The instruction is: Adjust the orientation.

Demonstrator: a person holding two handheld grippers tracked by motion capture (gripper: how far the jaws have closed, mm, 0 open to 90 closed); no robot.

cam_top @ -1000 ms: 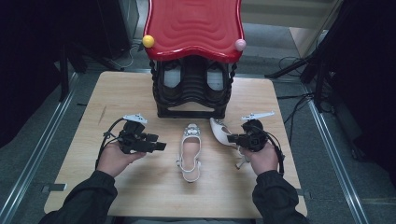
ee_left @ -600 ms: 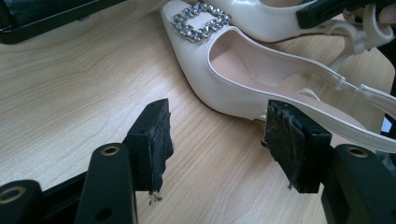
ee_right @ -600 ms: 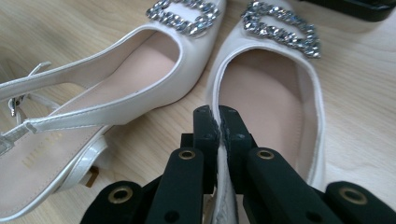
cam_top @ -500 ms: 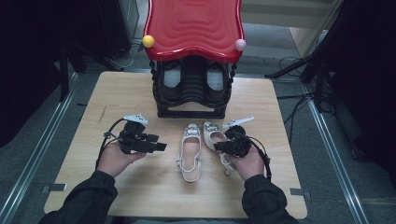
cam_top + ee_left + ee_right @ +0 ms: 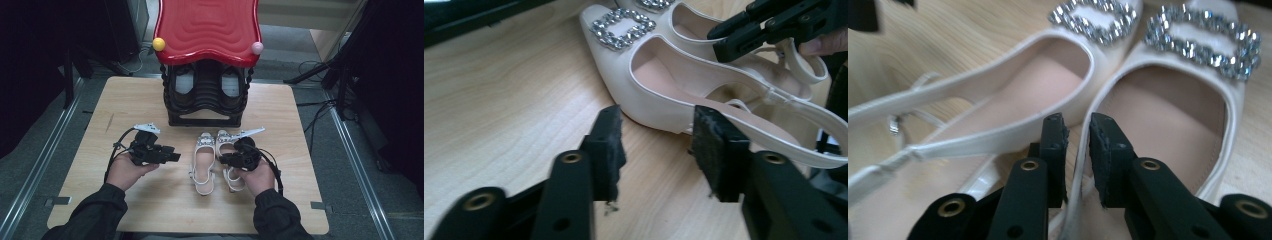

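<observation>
Now right gripper (image 5: 226, 159) loosening, right shoe (image 5: 227, 150) beside left shoe (image 5: 203, 161)

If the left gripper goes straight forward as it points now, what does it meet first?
Probably the side of the nearer white slingback shoe with the rhinestone buckle; the left gripper points at it, its fingers not touching it.

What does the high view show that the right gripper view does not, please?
The high view takes in the whole table, the black shoe rack with its red top, the left gripper, and both hands. The right gripper view gives the close detail: the right gripper with its jaws a little apart on either side of the right shoe's inner rim, their pads not clearly pressing it, having just been opening. Both show the pair of white shoes side by side, the left shoe included.
</observation>
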